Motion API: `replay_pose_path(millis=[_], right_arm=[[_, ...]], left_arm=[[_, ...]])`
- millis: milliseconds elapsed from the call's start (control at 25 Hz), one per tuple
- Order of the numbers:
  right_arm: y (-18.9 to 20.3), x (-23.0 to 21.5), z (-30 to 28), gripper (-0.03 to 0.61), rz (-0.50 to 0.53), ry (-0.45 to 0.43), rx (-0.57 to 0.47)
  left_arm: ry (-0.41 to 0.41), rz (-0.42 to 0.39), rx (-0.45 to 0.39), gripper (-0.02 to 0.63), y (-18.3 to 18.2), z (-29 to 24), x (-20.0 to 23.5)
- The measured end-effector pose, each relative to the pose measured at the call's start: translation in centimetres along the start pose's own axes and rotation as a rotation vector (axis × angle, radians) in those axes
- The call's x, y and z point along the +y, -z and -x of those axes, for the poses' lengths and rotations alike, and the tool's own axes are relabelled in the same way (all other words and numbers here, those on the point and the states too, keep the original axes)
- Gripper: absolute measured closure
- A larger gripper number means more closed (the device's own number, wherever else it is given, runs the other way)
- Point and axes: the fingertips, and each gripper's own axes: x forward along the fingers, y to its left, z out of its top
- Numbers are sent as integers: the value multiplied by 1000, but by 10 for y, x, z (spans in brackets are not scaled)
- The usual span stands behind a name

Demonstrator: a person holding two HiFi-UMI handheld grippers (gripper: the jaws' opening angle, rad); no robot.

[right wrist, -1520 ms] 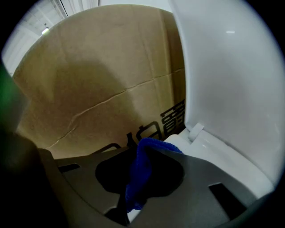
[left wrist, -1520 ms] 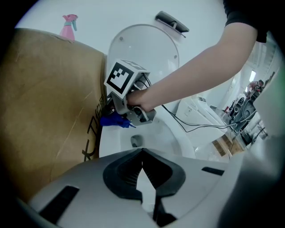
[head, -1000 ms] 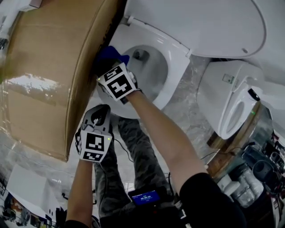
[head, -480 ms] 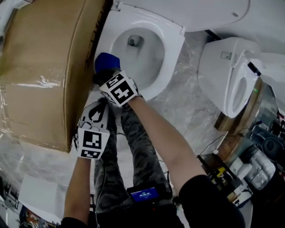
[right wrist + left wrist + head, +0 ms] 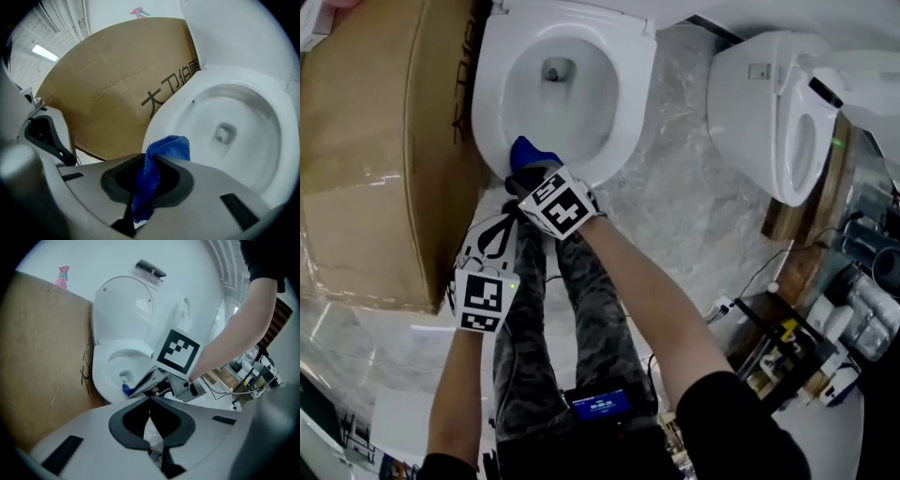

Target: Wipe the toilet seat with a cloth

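The white toilet seat lies down around the open bowl, near the top of the head view. A blue cloth rests on the seat's front left rim, and my right gripper is shut on it. In the right gripper view the cloth sticks out from between the jaws of the right gripper, over the seat. My left gripper hangs shut and empty just below and left of the right one, off the seat. The left gripper view shows the left gripper with its jaws together, behind the right gripper's marker cube.
A large cardboard box stands tight against the toilet's left side. The toilet lid is raised. A second toilet stands at the right, with cables and bottles below it. The person's legs are under the arms.
The right gripper has dragged the blue cloth along the seat's left rim, from beside the box round to the front edge. The left gripper has followed it, still shut.
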Motion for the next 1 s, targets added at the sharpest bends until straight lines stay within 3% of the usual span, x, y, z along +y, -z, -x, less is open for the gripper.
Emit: replay_pose_path(millis=[400, 680, 1000], right_arm=[[55, -16, 37, 532, -111, 50, -20], [73, -42, 60, 531, -221, 88, -70], [88, -81, 85, 531, -274, 146, -106]], left_arm=[[24, -8, 31, 603, -14, -28, -8], [53, -45, 68, 603, -20, -48, -25], [75, -73, 95, 603, -30, -67, -47]])
